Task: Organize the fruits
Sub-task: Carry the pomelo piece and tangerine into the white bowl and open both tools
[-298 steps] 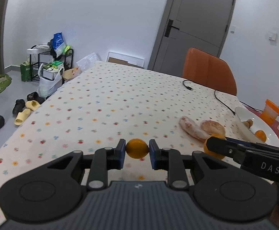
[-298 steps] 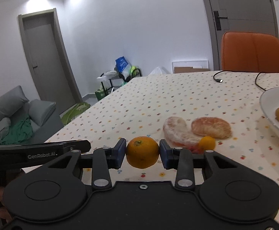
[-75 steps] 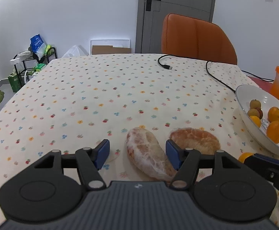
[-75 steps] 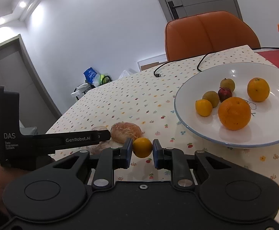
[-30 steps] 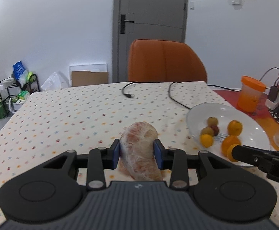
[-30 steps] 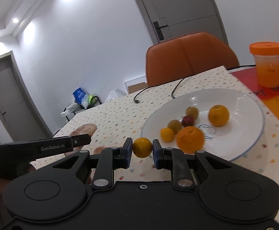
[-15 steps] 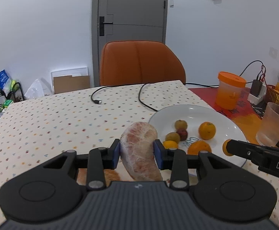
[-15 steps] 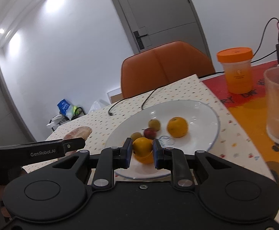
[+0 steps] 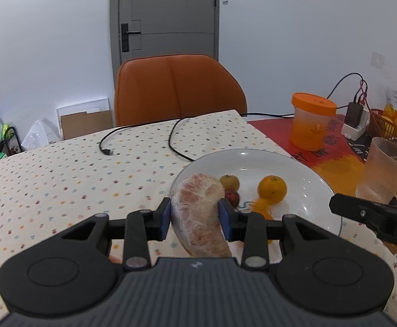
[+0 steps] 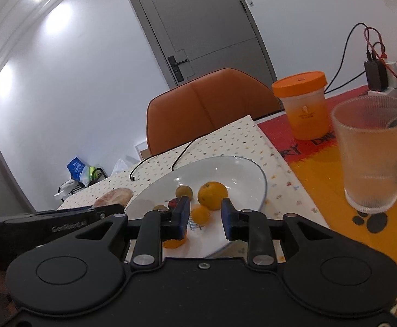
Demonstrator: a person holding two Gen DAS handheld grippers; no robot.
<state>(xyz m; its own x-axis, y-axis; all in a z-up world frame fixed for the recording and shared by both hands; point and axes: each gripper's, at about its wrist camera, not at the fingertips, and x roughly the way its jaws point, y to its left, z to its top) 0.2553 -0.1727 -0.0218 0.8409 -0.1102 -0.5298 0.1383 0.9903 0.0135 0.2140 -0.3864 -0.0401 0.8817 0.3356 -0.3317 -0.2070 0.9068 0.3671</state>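
change, right gripper: half a second ago a small orange was pinched between the blue pads; now the right gripper (image 10: 205,219) is seen with its jaws apart and nothing is held.
change, small orange: the small orange (image 10: 200,214) is now seen in the gap between the pads, below them, on the plate (image 10: 247,175). whether it is still touched by a pad cannot be told.
change, left gripper: the grip is not changed; the left gripper (image 9: 195,219) is still closed on the pomelo piece (image 9: 199,216), which is now carried over the near left rim of the plate (image 9: 302,169).
fruits on plate: a bigger orange (image 9: 272,189), a brown-green round fruit (image 9: 229,182) and a dark red fruit (image 9: 232,196) are seen close together in the middle of the plate.
second pomelo piece: only a small part is seen on the dotted tablecloth (image 9: 62,174), under the left gripper body.
writing, left gripper: "genrobot.ai" is read on its side in the right view.
writing, right gripper: the letters "da" are read on its side in the left view, the rest is cut by the edge.
writing, red mat: large dark letters are seen on the red mat (image 10: 302,147), but they are not readable.
other things: an orange-lid jar (image 9: 311,121) and a ribbed glass (image 10: 373,155) are standing on the mat, to the right of the plate.
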